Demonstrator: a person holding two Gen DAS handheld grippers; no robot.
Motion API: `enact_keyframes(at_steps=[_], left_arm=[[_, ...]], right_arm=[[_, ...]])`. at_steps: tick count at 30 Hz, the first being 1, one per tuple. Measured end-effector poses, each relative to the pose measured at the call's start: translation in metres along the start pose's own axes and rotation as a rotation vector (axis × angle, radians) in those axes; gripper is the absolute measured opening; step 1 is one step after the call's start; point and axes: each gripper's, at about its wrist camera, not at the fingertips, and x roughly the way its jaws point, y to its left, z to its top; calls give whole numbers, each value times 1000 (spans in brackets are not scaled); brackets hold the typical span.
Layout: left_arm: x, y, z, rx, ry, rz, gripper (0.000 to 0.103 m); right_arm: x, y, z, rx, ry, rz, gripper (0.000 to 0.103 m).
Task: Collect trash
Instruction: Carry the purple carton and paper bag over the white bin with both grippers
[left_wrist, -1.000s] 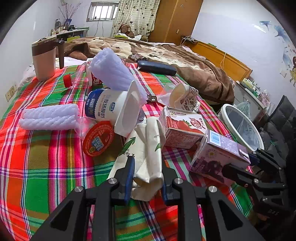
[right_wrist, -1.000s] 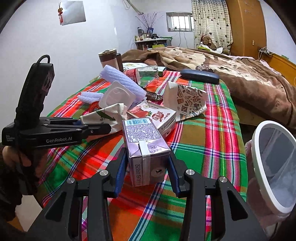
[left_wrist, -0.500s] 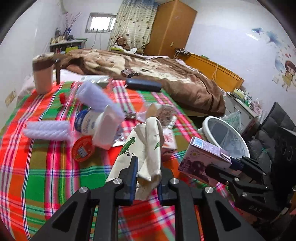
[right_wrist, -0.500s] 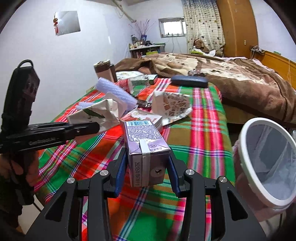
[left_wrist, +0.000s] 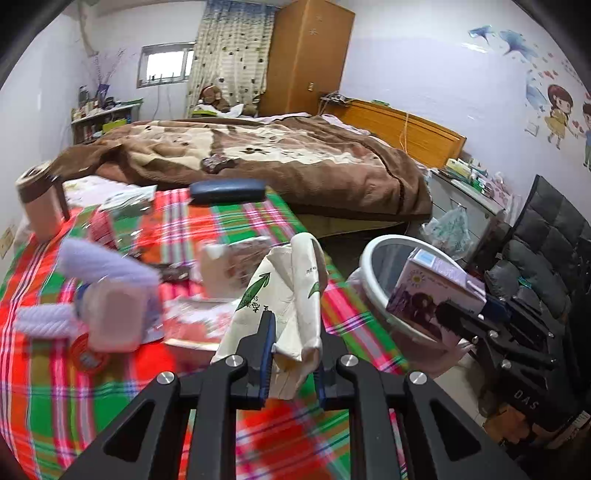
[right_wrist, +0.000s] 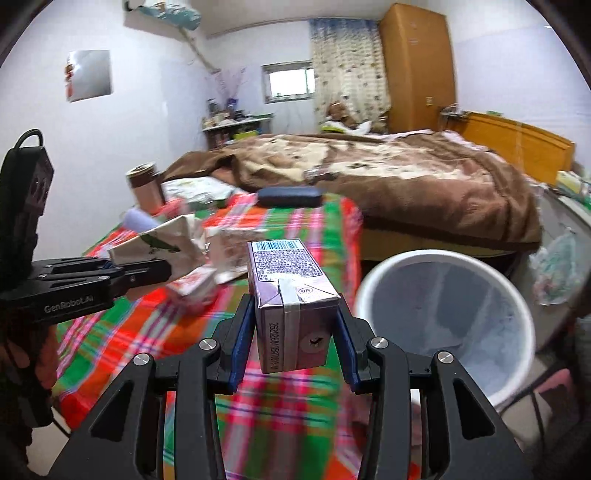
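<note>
Purple drink carton (right_wrist: 291, 291) clamped between the blue pads of the right hand-held gripper (right_wrist: 293, 332), barcode face up, held in the air just beside the rim of the white trash bin (right_wrist: 447, 258), which stands on the floor off the counter's edge. In the left wrist view the same carton (left_wrist: 436, 291) sits in front of the bin's rim (left_wrist: 373, 254) (its plastic liner visible inside). Over on the other side, the left hand-held gripper (left_wrist: 293, 350) is closed on a crumpled white paper bag with green leaf print (left_wrist: 291, 291), lifted clear above the plaid counter (left_wrist: 74, 398). Left on the cloth, all motion-blurred: a lavender foam roll (left_wrist: 107, 266), a yoghurt tub (left_wrist: 110, 317), a red-printed carton (left_wrist: 236, 266). Further back, a dark glasses case (left_wrist: 227, 190) and a brown-banded mug (left_wrist: 38, 206), then the bed (left_wrist: 277, 155) under its brown blanket.
</note>
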Motion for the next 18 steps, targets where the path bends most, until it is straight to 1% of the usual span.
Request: enact_keyframes(at_steps=[2,4,6,10,12,18], left_arm=[[7,-14,7,9,-1,-10,18],[12,-30,14,31,-16,1,19],[19,-45,20,47,-21,-13,19],[36,-76,29,87,-17,-27,19],[48,-90,32,100,-2,-57,19],[83,-124,36,133,48,-106,19]], right_arm=[[-2,-10,2,15,-9,-37,42],[-6,-23,4,35,-25,-79,42],[-8,-34,6,49,-36,-127,42],[-8,-53,5,65,-36,-194,42],[-6,-63,5,77,-23,-221,42],[2,-89,-1,117,31,-291,42]])
